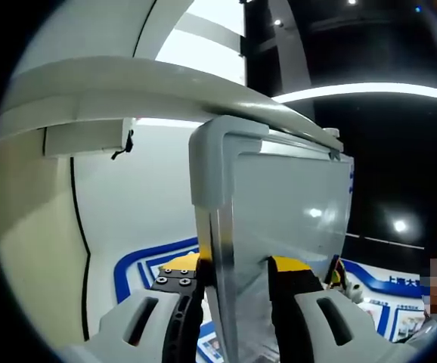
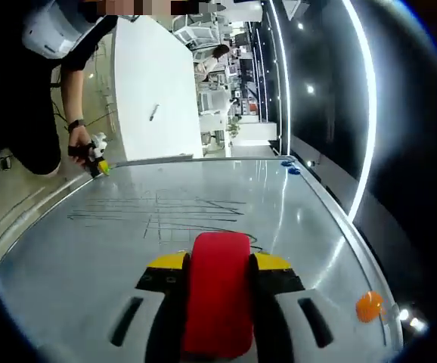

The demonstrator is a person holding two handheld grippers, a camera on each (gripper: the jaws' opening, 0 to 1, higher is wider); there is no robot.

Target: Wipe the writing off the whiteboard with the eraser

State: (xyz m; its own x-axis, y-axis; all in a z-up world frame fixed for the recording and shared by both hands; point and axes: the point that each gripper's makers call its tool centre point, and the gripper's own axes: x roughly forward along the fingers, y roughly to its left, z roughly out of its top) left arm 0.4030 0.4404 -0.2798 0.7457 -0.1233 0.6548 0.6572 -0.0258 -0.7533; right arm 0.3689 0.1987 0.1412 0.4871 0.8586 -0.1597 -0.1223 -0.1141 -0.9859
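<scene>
The whiteboard (image 2: 302, 219) lies wide before me in the right gripper view, with dark pen lines and a grid of writing (image 2: 165, 212) across its middle. A red eraser (image 2: 218, 295) sits between the jaws of my right gripper (image 2: 220, 261), which is shut on it just short of the writing. In the left gripper view, my left gripper (image 1: 240, 266) is shut on the grey frame of the whiteboard (image 1: 279, 219), seen edge-on. That left gripper (image 2: 97, 164) also appears at the board's far left corner, held by a hand.
An orange magnet (image 2: 369, 306) sits near the board's right edge, and blue magnets (image 2: 289, 165) at its far corner. A person in black (image 2: 37, 91) stands at the left. A white block (image 2: 154, 98) rises behind the board. A white curved beam (image 1: 128, 91) arches overhead.
</scene>
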